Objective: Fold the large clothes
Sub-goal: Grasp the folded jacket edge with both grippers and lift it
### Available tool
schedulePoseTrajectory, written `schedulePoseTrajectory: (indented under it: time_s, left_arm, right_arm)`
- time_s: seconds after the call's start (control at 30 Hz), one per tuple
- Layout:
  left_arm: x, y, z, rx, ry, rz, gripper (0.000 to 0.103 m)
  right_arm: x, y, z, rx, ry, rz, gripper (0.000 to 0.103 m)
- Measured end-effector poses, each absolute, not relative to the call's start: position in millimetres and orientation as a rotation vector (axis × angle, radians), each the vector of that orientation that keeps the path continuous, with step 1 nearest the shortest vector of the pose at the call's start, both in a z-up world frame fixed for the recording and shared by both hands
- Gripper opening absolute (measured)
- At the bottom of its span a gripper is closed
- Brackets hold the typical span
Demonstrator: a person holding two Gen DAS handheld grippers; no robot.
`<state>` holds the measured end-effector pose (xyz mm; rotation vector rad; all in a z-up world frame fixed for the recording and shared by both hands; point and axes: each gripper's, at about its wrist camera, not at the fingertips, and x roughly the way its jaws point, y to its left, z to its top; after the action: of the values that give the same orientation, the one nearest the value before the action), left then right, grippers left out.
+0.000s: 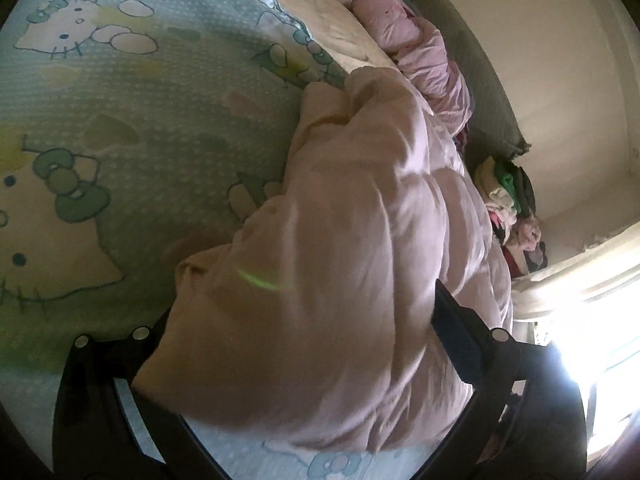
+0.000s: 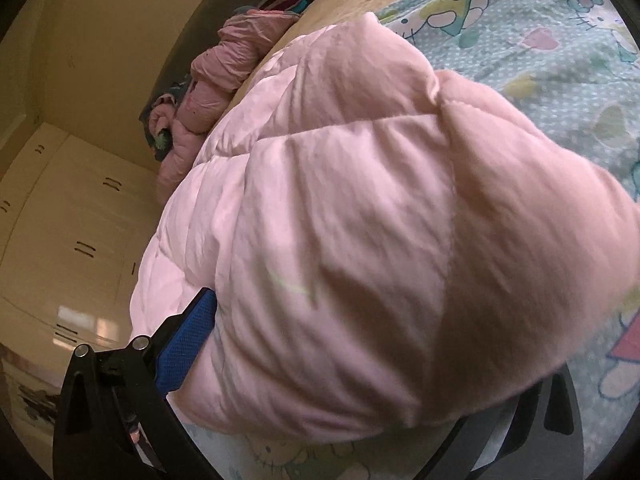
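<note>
While both tongs grip the pink jacket [image 1: 352, 264], only the right view shows wardrobes [image 2: 80, 232].

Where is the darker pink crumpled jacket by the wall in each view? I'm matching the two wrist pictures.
Left wrist: the darker pink crumpled jacket lies top centre-right, beyond the pale pink puffy quilted coat.
Right wrist: the jacket lies upper left, beside the coat.
Shared landmark: the mint cartoon-cat bedsheet.
</note>
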<state>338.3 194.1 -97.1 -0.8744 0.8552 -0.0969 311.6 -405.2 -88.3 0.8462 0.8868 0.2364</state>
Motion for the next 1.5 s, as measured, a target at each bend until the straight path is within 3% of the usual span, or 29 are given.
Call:
schedulePoseTrajectory:
  time_s: [0.33, 0.37, 0.43, 0.5, 0.57, 0.7, 0.93, 1.5]
  left_arm:
    - [353.3, 183.8, -96.6, -0.856, 0.798, -0.056, 0.093]
    - [352.8, 182.8, -95.1, -0.849, 0.791, -0.055, 0.089]
    - [354.2, 177.6, -87.5, -0.823, 0.772, -0.075, 0.065]
    - [351.9, 170.9, -75.1, -0.763, 0.755, -0.077, 0.052]
    - [349.6, 162.0, -61.4, -0.689, 0.731, -0.071, 0.045]
    - [342.1, 147.9, -35.8, -0.562, 0.685, -0.062, 0.038]
    - [329.5, 121.8, 1.0, -0.410, 0.612, -0.070, 0.037]
    - [287.2, 118.2, 25.0, -0.325, 0.548, -0.080, 0.035]
  right_arm:
    - [320.9, -399.0, -90.1, 0.812, 0.836, 0.207, 0.098]
    - [320.3, -396.9, -88.3, 0.792, 0.828, 0.203, 0.093]
    - [317.7, -392.1, -82.9, 0.737, 0.809, 0.201, 0.078]
    - [312.3, -380.3, -67.1, 0.608, 0.776, 0.197, 0.063]
    - [308.2, -368.2, -55.3, 0.492, 0.755, 0.188, 0.051]
    - [298.0, -340.2, -30.9, 0.255, 0.707, 0.157, 0.042]
    - [266.0, -300.3, -3.4, -0.017, 0.593, 0.148, 0.038]
    - [212.7, -276.9, 22.4, -0.141, 0.468, 0.202, 0.036]
